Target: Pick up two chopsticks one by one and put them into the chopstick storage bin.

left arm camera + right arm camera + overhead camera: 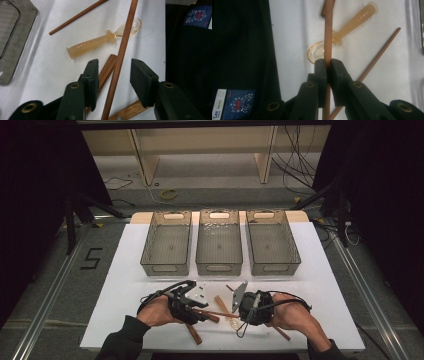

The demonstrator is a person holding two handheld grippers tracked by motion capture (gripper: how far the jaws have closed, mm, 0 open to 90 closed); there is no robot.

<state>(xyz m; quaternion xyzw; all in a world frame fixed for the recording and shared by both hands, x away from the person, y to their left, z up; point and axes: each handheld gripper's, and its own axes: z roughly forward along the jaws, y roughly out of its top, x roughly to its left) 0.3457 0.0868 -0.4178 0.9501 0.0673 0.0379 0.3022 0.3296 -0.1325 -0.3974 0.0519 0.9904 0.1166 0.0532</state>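
Beside the "LUSN" spoon (352, 23), right tongs (328, 65) pinching a wooden stick (328, 30), left tongs (114, 73) spread around it.

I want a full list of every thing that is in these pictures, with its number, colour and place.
grey see-through plastic baskets: three, grey, row at far side
white table: one, white, under everything
round brown wooden stick: one, brown, crossing over the spoon
thin brown wooden stick: one, brown, beyond the spoon
flat brown wooden strips: at least two, brown, beneath the round stick
amber see-through plastic spoon: one, amber, on the table
left tool: one, black, open around round stick
right tool: one, black, shut on round stick
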